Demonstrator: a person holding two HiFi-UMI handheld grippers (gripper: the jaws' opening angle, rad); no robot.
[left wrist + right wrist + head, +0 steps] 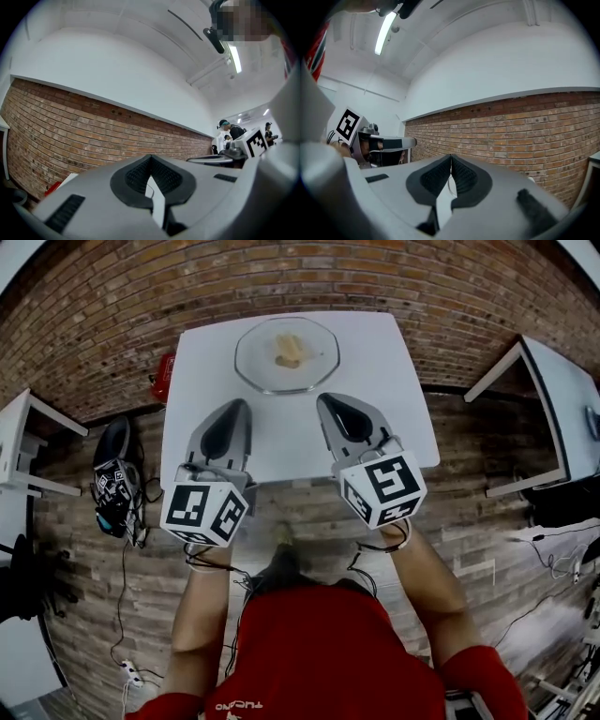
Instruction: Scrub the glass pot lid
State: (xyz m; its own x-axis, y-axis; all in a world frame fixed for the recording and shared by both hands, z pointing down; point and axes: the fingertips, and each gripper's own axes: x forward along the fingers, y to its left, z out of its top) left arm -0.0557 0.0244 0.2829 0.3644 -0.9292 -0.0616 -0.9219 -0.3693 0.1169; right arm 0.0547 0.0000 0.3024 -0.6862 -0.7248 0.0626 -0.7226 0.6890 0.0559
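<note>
Left hand-held gripper (238, 407) and right hand-held gripper (328, 401) closed, empty; I fear the unbraced glass pot lid (258, 367) skidding off the surface (197, 381).

Two grippers (239, 407) (328, 401), one glass lid (258, 357), one yellowish piece (288, 352).

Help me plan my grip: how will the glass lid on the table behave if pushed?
Being clear glass, the glass lid is probably rigid and breakable. Lying flat on the smooth white table, it would likely slide rather than roll or tip.
</note>
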